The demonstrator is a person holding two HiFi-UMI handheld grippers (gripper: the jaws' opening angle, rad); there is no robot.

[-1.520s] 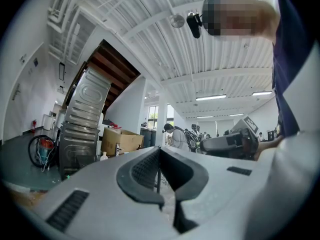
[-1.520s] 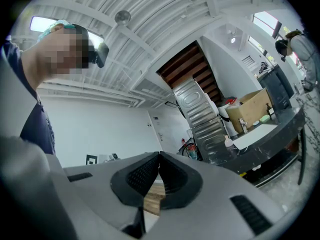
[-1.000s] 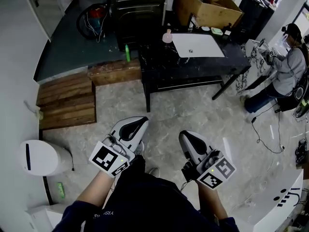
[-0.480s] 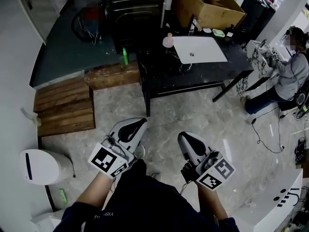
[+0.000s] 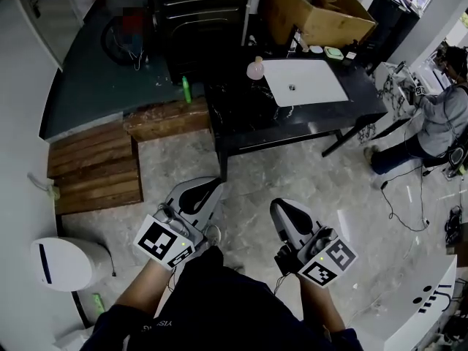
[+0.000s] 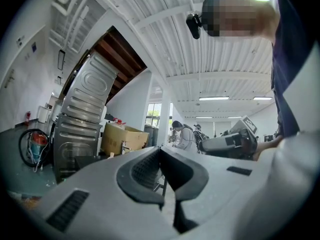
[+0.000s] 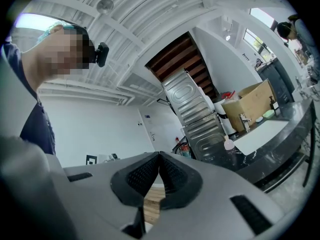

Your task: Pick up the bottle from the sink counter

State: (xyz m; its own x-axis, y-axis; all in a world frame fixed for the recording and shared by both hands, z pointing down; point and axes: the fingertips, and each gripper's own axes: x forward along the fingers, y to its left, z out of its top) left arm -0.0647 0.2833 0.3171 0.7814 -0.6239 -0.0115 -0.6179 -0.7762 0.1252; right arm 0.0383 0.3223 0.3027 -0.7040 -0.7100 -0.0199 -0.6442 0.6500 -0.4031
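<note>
A small pink bottle point(image 5: 255, 69) stands upright on the black counter point(image 5: 248, 112), just left of the white sink point(image 5: 322, 86). The right gripper view also shows the bottle point(image 7: 228, 144), far off beside the sink. Both grippers hang low in front of the person's body, well short of the counter. My left gripper point(image 5: 196, 193) is shut with nothing between its jaws, and its ribbed pads meet point(image 6: 160, 150). My right gripper point(image 5: 287, 212) is likewise shut and empty, pads together point(image 7: 159, 155).
A cardboard box point(image 5: 314, 9) sits behind the sink, with a ribbed metal appliance point(image 5: 201, 13) to its left. A green bottle point(image 5: 186, 90) stands by wooden pallets point(image 5: 95, 167). A white bin point(image 5: 62, 263) is at left. A seated person point(image 5: 439, 115) and floor cables are at right.
The counter and sink have slid slightly down and nearer in the head view. Both grippers keep their place by the body and stay shut.
</note>
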